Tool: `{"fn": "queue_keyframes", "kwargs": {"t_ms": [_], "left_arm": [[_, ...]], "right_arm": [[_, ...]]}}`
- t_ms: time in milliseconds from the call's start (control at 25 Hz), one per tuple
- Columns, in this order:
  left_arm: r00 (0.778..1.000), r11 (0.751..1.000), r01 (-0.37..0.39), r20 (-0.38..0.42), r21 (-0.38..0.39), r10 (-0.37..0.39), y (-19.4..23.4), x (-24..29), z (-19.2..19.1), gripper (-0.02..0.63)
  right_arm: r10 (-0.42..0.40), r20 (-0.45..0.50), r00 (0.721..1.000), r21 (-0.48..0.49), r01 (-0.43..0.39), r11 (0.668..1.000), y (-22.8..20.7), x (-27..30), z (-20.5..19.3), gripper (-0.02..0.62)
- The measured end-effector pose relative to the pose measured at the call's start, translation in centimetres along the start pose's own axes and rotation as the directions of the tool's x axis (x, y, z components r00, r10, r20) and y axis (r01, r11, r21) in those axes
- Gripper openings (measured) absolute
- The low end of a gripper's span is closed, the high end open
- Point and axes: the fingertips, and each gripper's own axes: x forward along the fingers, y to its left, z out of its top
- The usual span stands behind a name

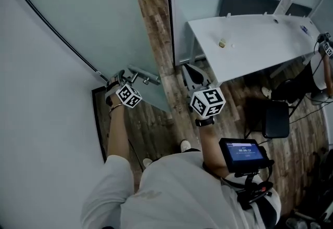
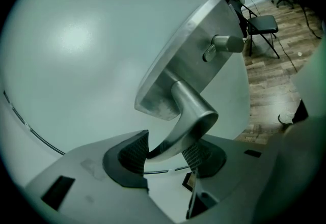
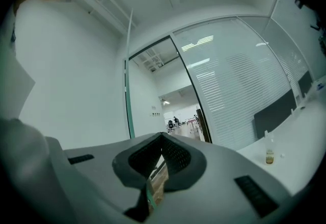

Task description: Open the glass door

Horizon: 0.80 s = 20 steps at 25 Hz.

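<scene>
Left gripper [image 2: 165, 154] jaws clamp lever handle [image 2: 191, 116] at free edge of glass door [image 2: 76, 55], left of desk [image 1: 260, 40], likely for leverage to swing it. Right gripper [image 3: 162, 159] jaws closed, empty, held clear of doorway.

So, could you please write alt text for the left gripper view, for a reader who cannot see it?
The left gripper grips the end of a metal lever handle, which is fixed to a metal plate on the frosted glass door. Past the door's edge lie wood floor and a black chair.
</scene>
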Motion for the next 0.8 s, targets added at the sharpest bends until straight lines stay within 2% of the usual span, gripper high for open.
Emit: {"fn": "queue_keyframes", "kwargs": {"t_ms": [120,320,600,800], "left_arm": [[1.000,1.000,0.000,0.022,0.006,-0.001,0.6,-0.9,0.0,0.172],[0.999,1.000,0.002,0.045,0.020,-0.003,-1.8,-4.6,-6.6,0.173],[0.999,0.998,0.019,0.048,0.055,-0.022,-1.3,-4.9,-7.0,0.175],[0.999,0.997,0.004,0.048,0.074,-0.007,-2.4,-9.2,-11.5,0.176]], "right_arm": [[0.028,0.004,1.000,-0.004,-0.028,1.000,1.9,1.1,1.3,0.002],[0.056,0.005,0.998,-0.040,-0.055,0.998,10.5,-0.4,-1.4,0.002],[0.063,-0.002,0.998,-0.036,-0.063,0.997,10.7,0.1,-0.6,0.002],[0.070,-0.006,0.998,-0.054,-0.070,0.996,16.4,-2.9,-1.5,0.002]]}}
